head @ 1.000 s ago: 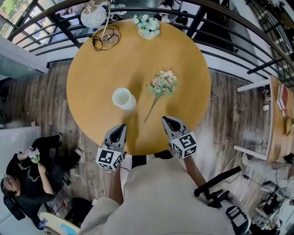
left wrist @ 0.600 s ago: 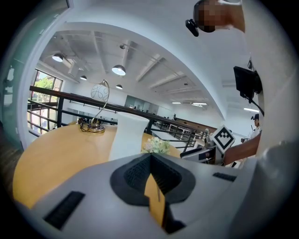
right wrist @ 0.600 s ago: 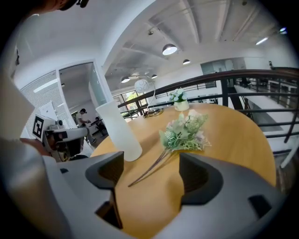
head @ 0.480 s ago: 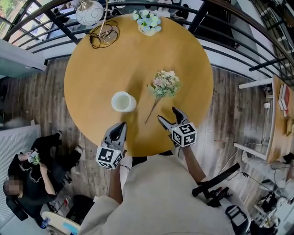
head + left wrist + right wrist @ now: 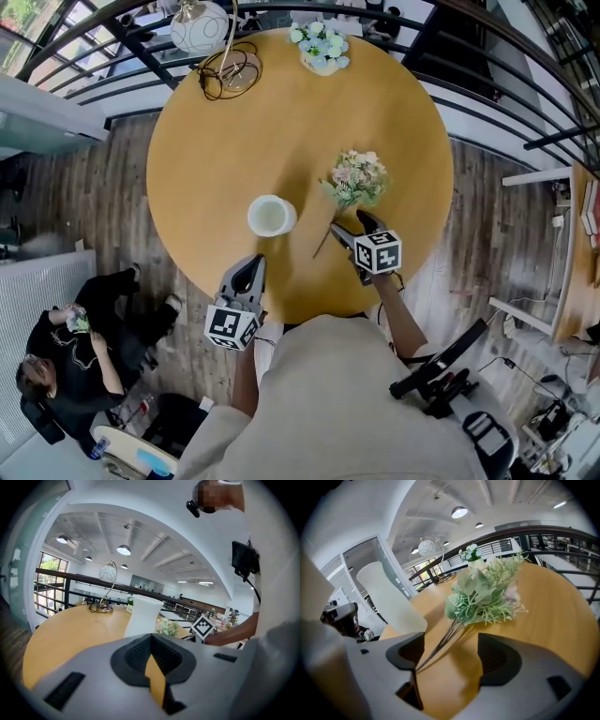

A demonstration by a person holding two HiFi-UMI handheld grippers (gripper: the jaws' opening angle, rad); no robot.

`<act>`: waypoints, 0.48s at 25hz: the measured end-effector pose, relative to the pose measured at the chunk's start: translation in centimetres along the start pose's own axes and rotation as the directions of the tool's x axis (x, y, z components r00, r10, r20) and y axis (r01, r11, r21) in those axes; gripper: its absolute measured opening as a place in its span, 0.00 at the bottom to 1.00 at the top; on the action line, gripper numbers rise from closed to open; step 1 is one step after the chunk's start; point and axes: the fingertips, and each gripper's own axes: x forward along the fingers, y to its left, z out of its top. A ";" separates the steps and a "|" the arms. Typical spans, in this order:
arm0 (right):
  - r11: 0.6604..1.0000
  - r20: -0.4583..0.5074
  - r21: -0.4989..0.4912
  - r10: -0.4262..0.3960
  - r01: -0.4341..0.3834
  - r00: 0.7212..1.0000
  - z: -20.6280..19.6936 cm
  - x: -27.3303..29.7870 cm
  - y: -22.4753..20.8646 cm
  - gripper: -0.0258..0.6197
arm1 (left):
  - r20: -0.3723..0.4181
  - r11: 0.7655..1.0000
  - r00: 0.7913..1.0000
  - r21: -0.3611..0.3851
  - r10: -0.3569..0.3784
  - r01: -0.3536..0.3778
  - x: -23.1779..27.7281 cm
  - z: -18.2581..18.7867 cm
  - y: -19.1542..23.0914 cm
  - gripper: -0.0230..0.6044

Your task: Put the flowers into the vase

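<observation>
A white vase [image 5: 272, 216] stands upright on the round wooden table [image 5: 216, 141]. To its right lies a bouquet of pink and green flowers [image 5: 356, 178], stems pointing towards the near edge. My right gripper [image 5: 351, 225] is open, low over the table, one jaw on each side of the stems. In the right gripper view the flowers [image 5: 485, 595] lie ahead, the thin stems run between the jaws of the right gripper [image 5: 452, 656] close to the left one, and the vase [image 5: 389, 599] stands at left. My left gripper [image 5: 247, 272] is shut and empty at the near edge, facing the vase [image 5: 143, 616].
At the table's far side are a globe lamp [image 5: 199, 26] with a coiled cable [image 5: 230, 73] and a small pot of pale flowers [image 5: 321, 45]. A dark railing [image 5: 525, 103] curves behind. A person sits on the floor [image 5: 66, 347] at lower left.
My right gripper opened its jaws and came down and forward, so they now straddle the bouquet's stems. The left gripper barely moved.
</observation>
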 end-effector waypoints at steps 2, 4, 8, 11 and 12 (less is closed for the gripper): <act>1.000 -0.006 0.018 -0.005 0.005 1.000 0.4 0.9 -0.3 0.61 | -0.002 1.000 1.000 0.000 0.018 -0.018 -0.4 0.0 0.5 0.05; 1.000 -0.011 0.029 -0.004 0.005 1.000 0.9 1.7 -0.5 0.61 | -0.003 0.999 0.999 0.000 0.034 -0.034 -0.8 0.2 1.1 0.05; 0.997 -0.013 0.074 0.020 -0.019 1.000 1.7 3.0 -0.8 0.61 | -0.003 0.998 0.998 0.002 0.057 -0.057 -1.2 0.4 1.6 0.05; 0.994 -0.014 0.105 0.024 -0.022 1.000 1.9 3.8 -1.1 0.60 | -0.004 0.997 0.997 0.000 0.071 -0.071 -1.5 0.4 1.8 0.05; 0.994 -0.017 0.106 0.026 -0.024 1.000 1.9 3.9 -1.1 0.55 | -0.005 0.997 0.997 -0.002 0.076 -0.076 -1.6 0.4 1.9 0.05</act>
